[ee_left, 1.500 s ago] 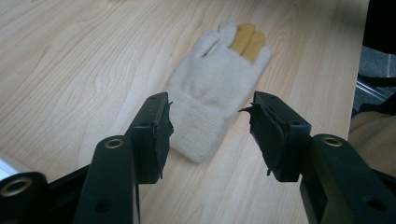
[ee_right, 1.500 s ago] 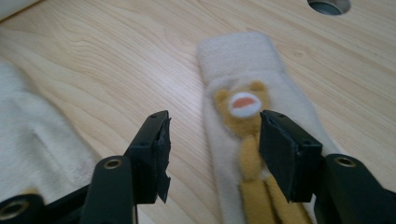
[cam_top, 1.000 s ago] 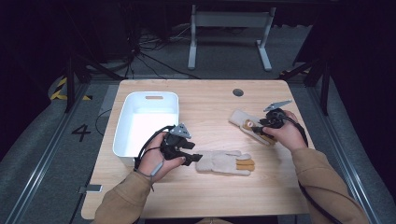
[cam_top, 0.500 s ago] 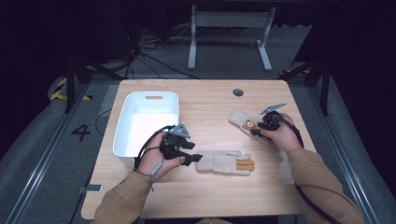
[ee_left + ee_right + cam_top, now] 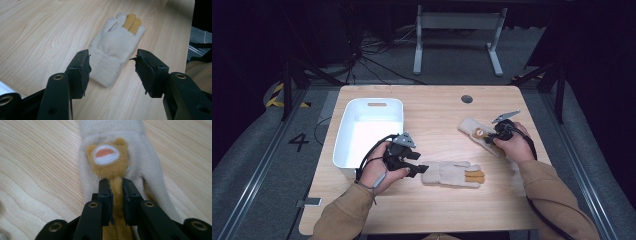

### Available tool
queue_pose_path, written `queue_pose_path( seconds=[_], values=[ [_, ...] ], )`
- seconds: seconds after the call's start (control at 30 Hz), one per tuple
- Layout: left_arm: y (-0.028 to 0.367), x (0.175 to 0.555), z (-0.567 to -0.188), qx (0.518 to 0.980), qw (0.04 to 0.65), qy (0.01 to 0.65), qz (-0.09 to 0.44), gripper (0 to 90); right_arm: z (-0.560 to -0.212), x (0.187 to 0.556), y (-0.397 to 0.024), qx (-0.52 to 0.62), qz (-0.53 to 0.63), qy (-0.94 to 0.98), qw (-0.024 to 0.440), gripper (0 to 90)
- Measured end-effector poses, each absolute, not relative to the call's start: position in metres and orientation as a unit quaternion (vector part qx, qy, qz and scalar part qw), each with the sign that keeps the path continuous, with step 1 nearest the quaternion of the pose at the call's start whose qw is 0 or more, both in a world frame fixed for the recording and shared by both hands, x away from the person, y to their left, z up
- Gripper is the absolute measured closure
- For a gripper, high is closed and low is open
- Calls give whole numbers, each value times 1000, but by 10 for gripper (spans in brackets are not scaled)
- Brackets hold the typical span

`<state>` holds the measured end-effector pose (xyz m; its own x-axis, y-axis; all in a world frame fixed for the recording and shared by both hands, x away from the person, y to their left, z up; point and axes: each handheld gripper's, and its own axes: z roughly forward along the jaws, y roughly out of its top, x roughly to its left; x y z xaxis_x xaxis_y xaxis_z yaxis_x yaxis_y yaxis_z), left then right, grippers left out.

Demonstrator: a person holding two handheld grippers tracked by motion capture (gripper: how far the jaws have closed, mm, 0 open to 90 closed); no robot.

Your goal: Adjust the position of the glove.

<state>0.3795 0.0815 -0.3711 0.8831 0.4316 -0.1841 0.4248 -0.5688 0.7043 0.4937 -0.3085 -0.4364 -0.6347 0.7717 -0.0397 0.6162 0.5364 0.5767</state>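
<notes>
Near the front edge of the pale wooden table (image 5: 447, 210): a cream knitted glove with two mustard-yellow fingers (image 5: 451, 174), flat on the wood, long axis along that edge, ribbed cuff toward the left side, fingertips toward the right. No label or writing readable on it.

Just left of the cuff: the left gripper (image 5: 418, 169), held level and aimed at the glove. In the left gripper view, the left gripper (image 5: 112, 70) with jaws parted on either side of the cuff, pads clear of the knit, nothing gripped.

Left and farther back, near the table's left edge: a white rectangular plastic bin (image 5: 368, 131) with a slot handle in its far wall. No print legible.

Toward the right edge, about mid-depth: a second cream glove bearing a brown bear-face patch (image 5: 476, 132), long axis slanting from the right edge back toward the table's middle. The right gripper (image 5: 491, 138) at its nearer end. In the right gripper view, the right gripper (image 5: 116, 192) just closing, now pinching a brown fleece strip of this glove (image 5: 110, 160) between its pads; cuff pointing away from the jaws.

On the floor left of the table: a painted "4" (image 5: 298, 142).
</notes>
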Motion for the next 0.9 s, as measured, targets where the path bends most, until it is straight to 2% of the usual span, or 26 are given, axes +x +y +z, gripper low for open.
queue_pose_path(
  seconds=[0.9],
  values=[
    [81,378,-371,885,397,243,7,461,-379,455,-304,341,315,867,181,805]
  ],
)
